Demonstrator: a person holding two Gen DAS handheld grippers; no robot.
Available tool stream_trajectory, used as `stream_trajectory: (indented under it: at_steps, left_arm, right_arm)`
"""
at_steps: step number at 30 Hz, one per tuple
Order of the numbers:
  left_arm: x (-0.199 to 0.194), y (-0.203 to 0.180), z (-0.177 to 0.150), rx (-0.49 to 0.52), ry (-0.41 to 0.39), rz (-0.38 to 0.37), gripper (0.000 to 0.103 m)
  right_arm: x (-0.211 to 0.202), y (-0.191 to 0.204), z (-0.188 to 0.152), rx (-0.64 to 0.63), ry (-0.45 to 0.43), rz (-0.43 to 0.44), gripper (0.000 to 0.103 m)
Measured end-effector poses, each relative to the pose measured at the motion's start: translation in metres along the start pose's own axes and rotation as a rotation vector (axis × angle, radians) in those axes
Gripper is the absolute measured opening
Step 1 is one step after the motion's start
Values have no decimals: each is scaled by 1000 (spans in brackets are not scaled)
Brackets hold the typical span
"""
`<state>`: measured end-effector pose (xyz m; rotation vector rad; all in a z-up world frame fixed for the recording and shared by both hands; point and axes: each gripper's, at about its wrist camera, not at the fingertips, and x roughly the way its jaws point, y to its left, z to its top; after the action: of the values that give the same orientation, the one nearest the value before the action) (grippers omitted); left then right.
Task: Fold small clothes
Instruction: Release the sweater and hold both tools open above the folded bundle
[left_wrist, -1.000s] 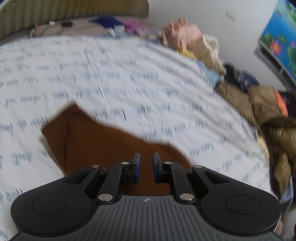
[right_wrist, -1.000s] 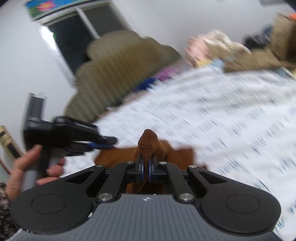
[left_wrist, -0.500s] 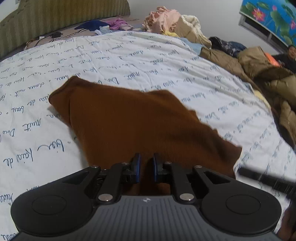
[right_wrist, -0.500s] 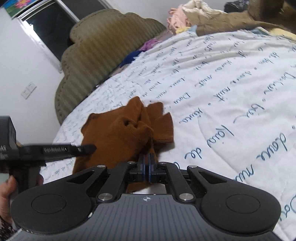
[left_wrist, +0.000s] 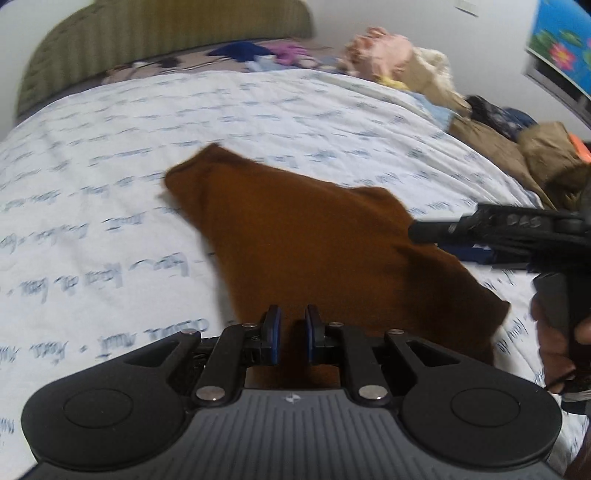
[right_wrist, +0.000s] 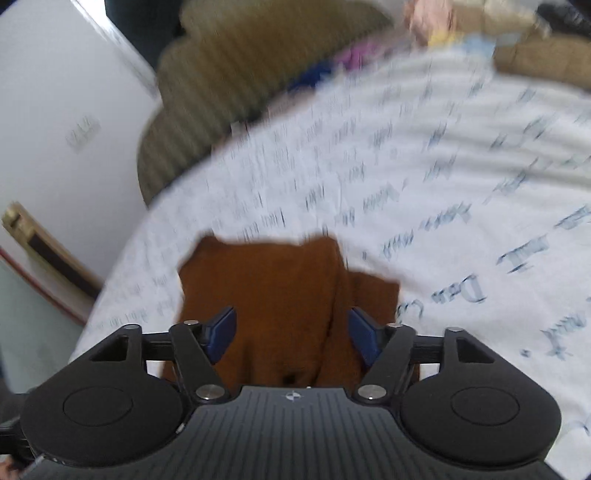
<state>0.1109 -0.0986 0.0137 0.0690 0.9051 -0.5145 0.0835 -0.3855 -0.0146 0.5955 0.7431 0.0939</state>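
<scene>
Cloth (left_wrist: 314, 236), brown, mid-frame on bed (left_wrist: 110, 155): soft, light, limp, best pinched at a corner; left gripper (left_wrist: 291, 334) narrow, gripping nothing visible; right gripper (right_wrist: 291, 334) opening, pads clear.

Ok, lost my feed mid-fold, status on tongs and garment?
Left tongs nearly shut, gap showing, over brown garment. Right tongs opening, garment lying between, unpinched. Garment on bedspread. Nothing in the way.
</scene>
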Motion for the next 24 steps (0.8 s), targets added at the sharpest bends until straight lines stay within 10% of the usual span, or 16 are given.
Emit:
stream_trajectory:
  at_steps: [3, 6, 15, 19, 24]
  left_arm:
    - [11, 8, -1, -23, 45, 55, 24]
    - [17, 11, -7, -32, 50, 114, 66]
    - [-7, -1, -21, 2, 85, -27, 67]
    - [-7, -8, -13, -11, 92, -15, 67]
    - [-10, -17, 12, -11, 17, -11, 67]
  right_arm:
    - [33, -9, -1, 31, 136, 81, 61]
    - [41, -5, -8, 27, 145, 55, 31]
    - [-36, 10, -38, -70, 1, -9, 22]
    - [-3, -13, -41, -43, 69, -56, 21]
    - [-27, -19, -13, 27, -16, -50, 47]
